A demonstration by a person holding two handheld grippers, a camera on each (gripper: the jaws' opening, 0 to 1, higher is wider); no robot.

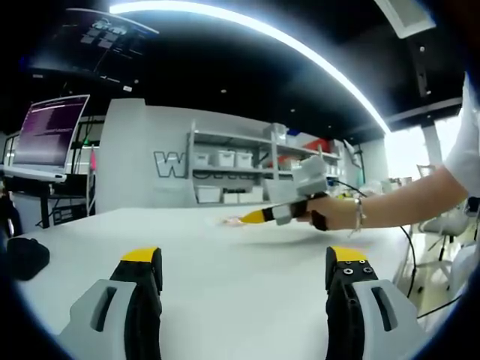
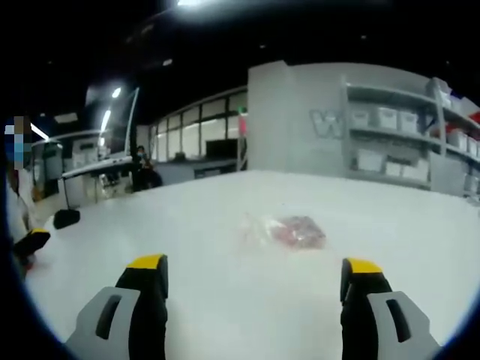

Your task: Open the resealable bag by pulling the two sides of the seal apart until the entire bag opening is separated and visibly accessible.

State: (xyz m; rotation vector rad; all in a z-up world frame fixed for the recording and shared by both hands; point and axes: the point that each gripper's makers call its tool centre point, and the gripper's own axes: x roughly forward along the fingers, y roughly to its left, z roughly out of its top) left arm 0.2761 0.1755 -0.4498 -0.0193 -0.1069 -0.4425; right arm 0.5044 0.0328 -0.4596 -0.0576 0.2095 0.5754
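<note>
Your left tool (image 1: 244, 274) rises nearest in the left gripper view, its two yellow-tipped jaws standing wide apart with nothing between them, hovering over the white desk (image 1: 225, 300). Your right tool (image 2: 255, 281) does the same in the right gripper view: jaws spread, holding nothing, poised above the bare desk (image 2: 187, 300).

Beyond the desk you see a grey wall with large letters (image 1: 169, 165) and a set of shelves (image 1: 232, 176) carrying white bins. A monitor (image 1: 49, 131) with a purple-tinted screen stands off to the left in the left gripper view, and a curved strip light (image 1: 262, 34) runs across the dark ceiling.

Your right tool (image 1: 247, 218) also comes into the left gripper view from the right, held in your hand (image 1: 334, 212), its yellow tip low over the desk.

The resealable bag (image 2: 289, 231) lies flat on the desk ahead of your right tool, apart from both jaws, clear plastic with something reddish inside. You cannot tell from here whether its seal is closed.
</note>
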